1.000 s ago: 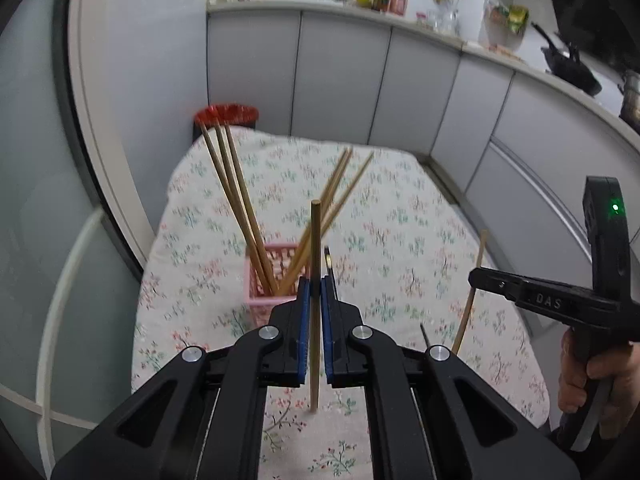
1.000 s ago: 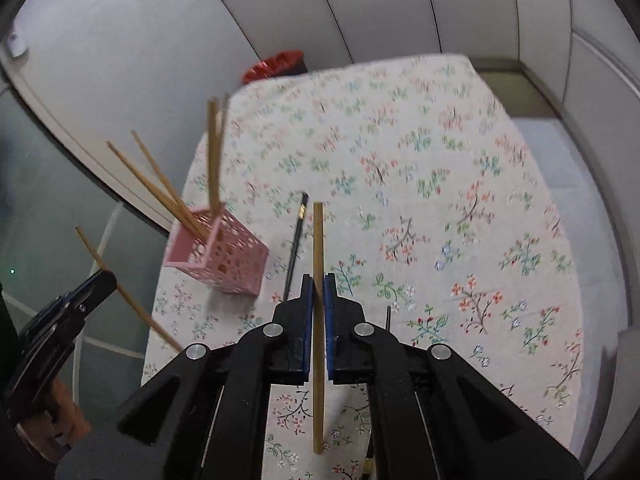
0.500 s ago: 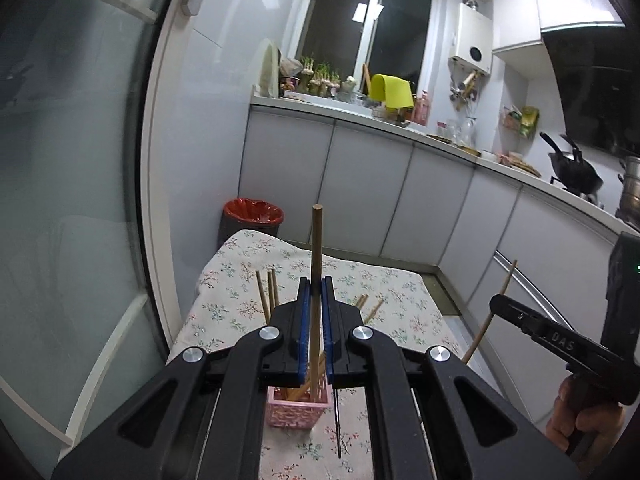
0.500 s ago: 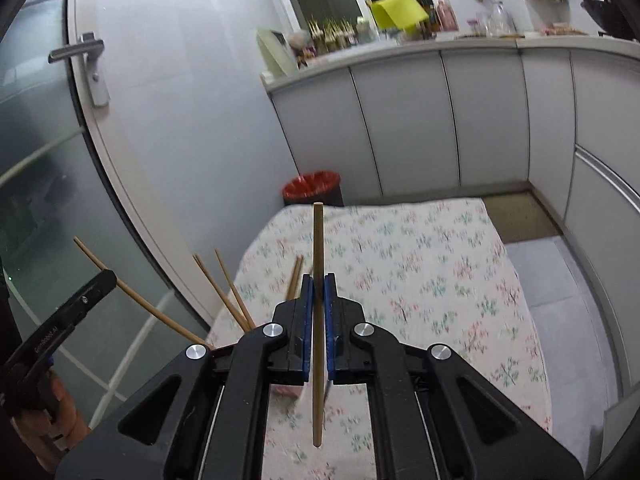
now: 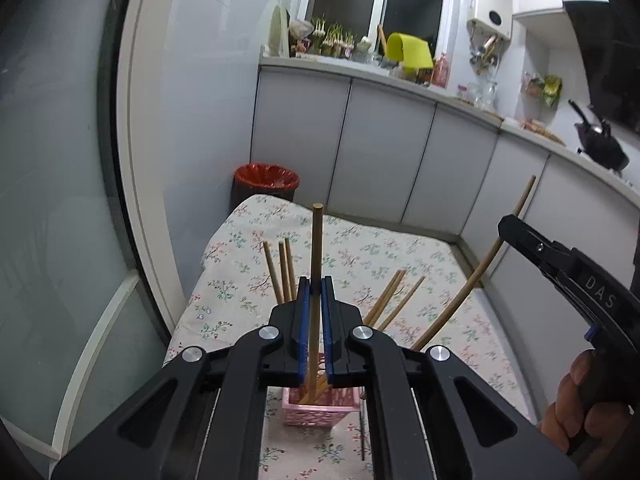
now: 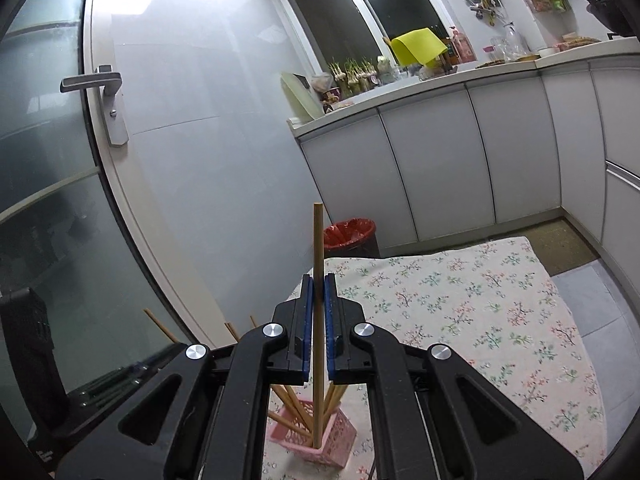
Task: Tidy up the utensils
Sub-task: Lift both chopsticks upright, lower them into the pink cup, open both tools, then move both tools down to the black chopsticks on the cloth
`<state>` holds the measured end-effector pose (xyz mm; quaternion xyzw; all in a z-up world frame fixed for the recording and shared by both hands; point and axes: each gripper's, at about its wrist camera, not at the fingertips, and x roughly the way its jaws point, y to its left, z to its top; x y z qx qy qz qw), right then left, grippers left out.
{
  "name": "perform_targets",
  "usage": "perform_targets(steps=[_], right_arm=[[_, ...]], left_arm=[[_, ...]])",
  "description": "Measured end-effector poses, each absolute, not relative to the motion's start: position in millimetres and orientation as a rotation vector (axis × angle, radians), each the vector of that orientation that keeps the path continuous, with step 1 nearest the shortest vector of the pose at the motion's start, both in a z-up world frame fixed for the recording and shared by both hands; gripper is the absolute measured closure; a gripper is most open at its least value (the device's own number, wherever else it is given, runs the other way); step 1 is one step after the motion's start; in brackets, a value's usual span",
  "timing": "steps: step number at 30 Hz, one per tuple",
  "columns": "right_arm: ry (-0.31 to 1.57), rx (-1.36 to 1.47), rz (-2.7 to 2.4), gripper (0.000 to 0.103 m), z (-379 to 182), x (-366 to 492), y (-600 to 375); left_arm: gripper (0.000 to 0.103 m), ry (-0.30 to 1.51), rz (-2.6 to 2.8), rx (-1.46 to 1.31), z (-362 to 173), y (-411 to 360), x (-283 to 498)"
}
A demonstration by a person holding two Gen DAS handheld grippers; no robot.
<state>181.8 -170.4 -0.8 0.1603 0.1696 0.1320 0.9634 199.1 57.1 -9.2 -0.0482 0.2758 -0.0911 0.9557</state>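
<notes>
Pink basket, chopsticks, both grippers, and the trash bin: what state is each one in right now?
Pink basket: upright on the floral tablecloth, holding several chopsticks.
Left gripper: shut on a chopstick, lower end in the basket.
Right gripper: shut on a second chopstick, tip inside the basket.
Trash bin: open, red liner.

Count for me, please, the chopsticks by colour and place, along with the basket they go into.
Wooden chopsticks held, one in the left gripper and one in the right gripper: 2
Wooden chopsticks standing in the basket: 6
Black chopstick lying on the tablecloth: 1
Pink basket: 1
Total in view: 10
</notes>
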Motion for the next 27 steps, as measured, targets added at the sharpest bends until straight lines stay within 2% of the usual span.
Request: perform_targets(steps=[10,12,13,15,16,21,22,24,27], right_arm=[[0.445,0.29,0.298,0.098,-33,209,-149],[0.46,0.303,0.303,0.098,-35,210,-150],[0.467,0.314,0.31,0.096,-35,209,-153],[0.474,0.336,0.323,0.09,-32,207,-157],[0.476,0.342,0.331,0.081,-30,203,-161],[0.481,0.295,0.322,0.059,-22,182,-181],[0.489,0.286,0.319,0.055,-23,176,-187],[0.516,0.259,0.3,0.052,-26,168,-199],[0.57,0.223,0.257,0.042,-37,162,-214]], left_arm=[[0.094,0.585,-0.166,-0.13,-38,60,223],[0.078,0.592,-0.165,-0.161,-39,64,222],[0.065,0.591,-0.162,-0.167,-38,66,221],[0.06,0.595,-0.166,-0.173,-38,68,217],[0.059,0.608,-0.171,-0.169,-38,68,215],[0.034,0.668,-0.181,-0.148,-47,64,204],[0.032,0.676,-0.185,-0.149,-49,63,202],[0.025,0.703,-0.201,-0.135,-55,59,196],[0.018,0.725,-0.209,-0.1,-63,52,189]])
